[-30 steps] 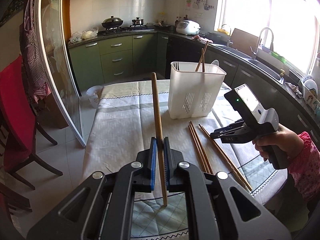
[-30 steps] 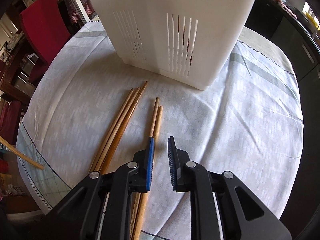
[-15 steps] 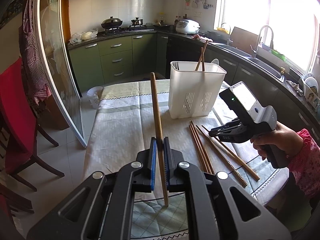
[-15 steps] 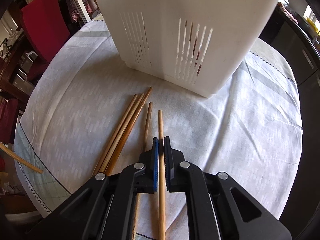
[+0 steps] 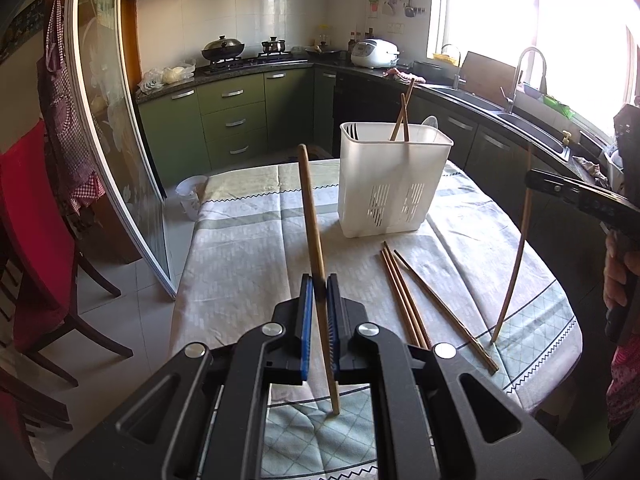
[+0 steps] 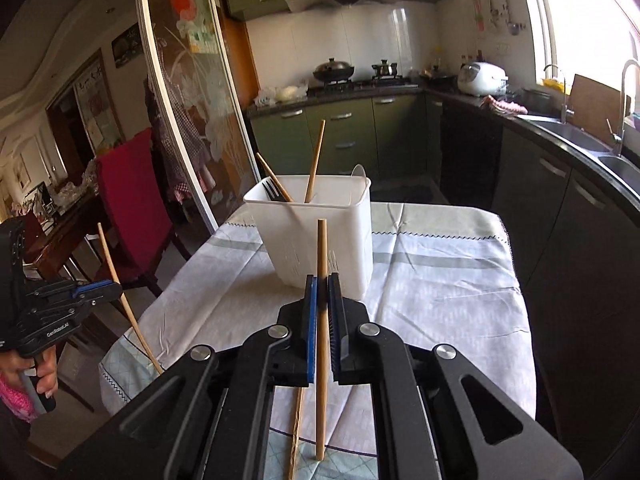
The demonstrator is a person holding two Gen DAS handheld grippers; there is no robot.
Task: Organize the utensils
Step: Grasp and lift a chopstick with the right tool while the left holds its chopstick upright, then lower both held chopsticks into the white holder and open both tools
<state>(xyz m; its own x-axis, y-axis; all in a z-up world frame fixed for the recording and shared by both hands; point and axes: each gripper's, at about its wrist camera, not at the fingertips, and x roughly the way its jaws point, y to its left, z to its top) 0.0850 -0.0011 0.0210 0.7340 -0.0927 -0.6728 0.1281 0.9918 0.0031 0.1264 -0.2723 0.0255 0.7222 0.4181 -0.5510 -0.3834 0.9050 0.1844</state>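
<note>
Chopsticks are split between three places. One chopstick (image 5: 314, 248) stands nearly upright, clamped between the blue pads of the left gripper (image 5: 320, 300), its lower tip close above the tablecloth (image 5: 248, 256). A second chopstick (image 6: 321, 300) is held the same way in the closed right gripper (image 6: 323, 300). Two chopsticks (image 5: 403, 114) already lean inside the white plastic holder (image 5: 394, 184) at the middle of the table, with a dark fork (image 6: 274, 191) and a pale spoon (image 6: 359, 171) beside them. Four chopsticks (image 5: 412, 296) lie loose on the cloth in front of the holder: three bunched together, one angled apart.

Estimated progress: under halfway. Both held sticks and the four loose ones remain to be dropped in.

Materials: the chopsticks are thin, straight, brown wood or bamboo rods, smooth and rigid. The holder is a rectangular, thin-walled, translucent tub with vertical drain slots low on its sides. The cloth is woven, lightly creased, with zigzag stitched bands
</note>
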